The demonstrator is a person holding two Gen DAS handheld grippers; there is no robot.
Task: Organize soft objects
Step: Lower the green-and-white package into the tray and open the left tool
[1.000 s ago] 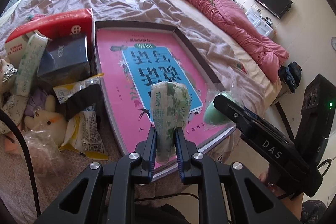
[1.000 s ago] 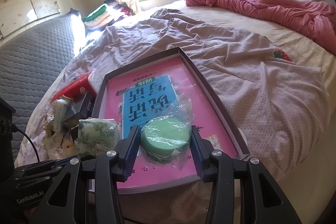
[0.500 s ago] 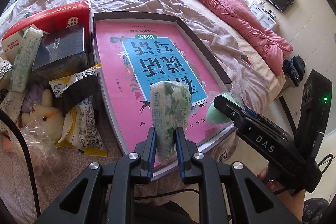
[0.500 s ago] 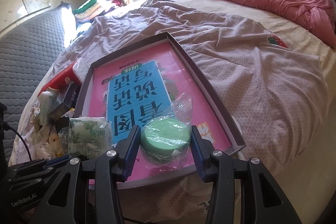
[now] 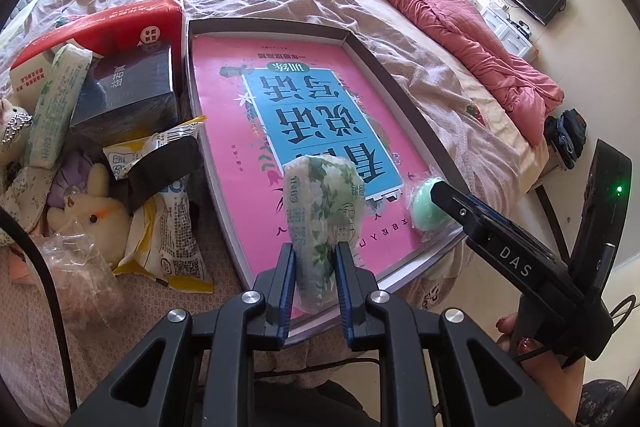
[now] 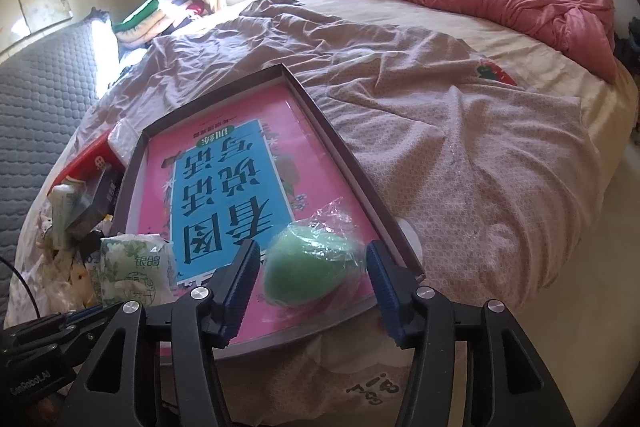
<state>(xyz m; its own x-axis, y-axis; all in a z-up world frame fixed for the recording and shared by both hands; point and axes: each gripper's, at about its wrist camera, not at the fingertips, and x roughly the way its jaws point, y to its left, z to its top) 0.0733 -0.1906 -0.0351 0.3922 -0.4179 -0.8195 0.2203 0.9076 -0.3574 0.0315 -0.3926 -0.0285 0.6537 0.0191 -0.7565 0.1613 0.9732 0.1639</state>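
The left claw (image 5: 314, 269) pinches the tissue pack (image 5: 322, 211) upright over the tray's (image 5: 384, 67) near edge; the right claw (image 6: 310, 271), jaws just opened, straddles the released green sponge (image 6: 310, 267) at its near right corner

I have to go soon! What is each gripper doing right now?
Left gripper: shut on the tissue pack.
Right gripper: open; its jaws have just been opening, and the wrapped green sponge lies loose between them.

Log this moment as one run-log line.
left gripper: shut on tissue pack | right gripper: jaws just opening, green sponge between, released | tray
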